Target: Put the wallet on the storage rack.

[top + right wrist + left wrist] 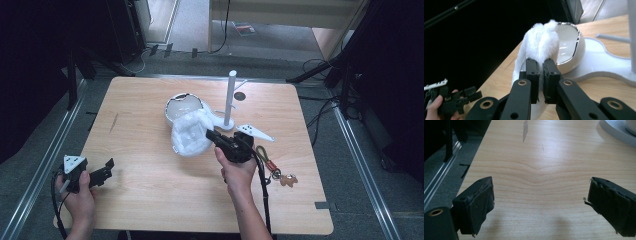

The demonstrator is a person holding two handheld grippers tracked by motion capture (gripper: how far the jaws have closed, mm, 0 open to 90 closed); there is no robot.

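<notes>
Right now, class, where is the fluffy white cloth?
In the high view the fluffy white cloth is near the table's middle, pinched by the right hand-held gripper, just in front of the white bowl.

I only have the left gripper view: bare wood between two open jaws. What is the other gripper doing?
Observer: The right gripper is shut on a white fluffy cloth.
Operator: Is the cloth off the table?
Observer: Partly; in the right gripper view it hangs from the jaws, lower end hidden.
Operator: What's next to it?
Observer: A white egg-shaped bowl with a shiny rim, right behind the cloth.
</notes>
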